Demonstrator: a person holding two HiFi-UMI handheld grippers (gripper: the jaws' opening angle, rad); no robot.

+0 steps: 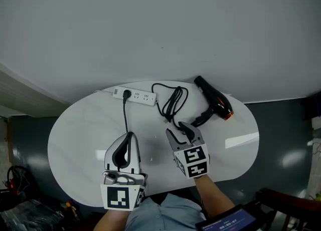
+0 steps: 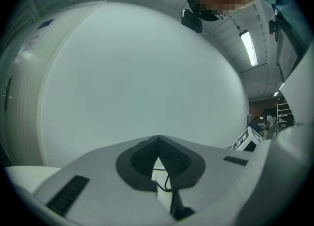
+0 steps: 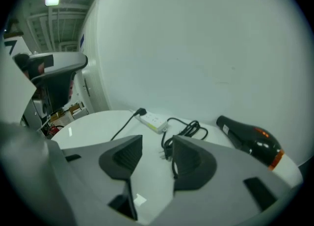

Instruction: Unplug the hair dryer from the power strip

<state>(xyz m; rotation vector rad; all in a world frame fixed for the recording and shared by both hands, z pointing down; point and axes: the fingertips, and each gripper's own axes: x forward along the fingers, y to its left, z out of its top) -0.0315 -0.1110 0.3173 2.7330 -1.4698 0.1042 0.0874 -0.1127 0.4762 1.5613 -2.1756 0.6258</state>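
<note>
Left gripper (image 1: 129, 137) at 6 o'clock: jaws pressed together, empty. Right gripper (image 1: 179, 130): jaws wide apart, empty. On the white table (image 1: 75, 135), the hair dryer plug (image 1: 167, 121) lies loose. Hair dryer (image 1: 215, 102) at 2 o'clock, barrel axis 11-to-5, orange end toward 5. Power strip (image 1: 140, 96) at 12.

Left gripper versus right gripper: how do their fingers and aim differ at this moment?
The left gripper has its fingers closed together; the right gripper has its fingers apart, gripping nothing. The left gripper faces the blank wall; the right gripper tilts down toward the power strip and hair dryer. Both hover above the white table.
</note>
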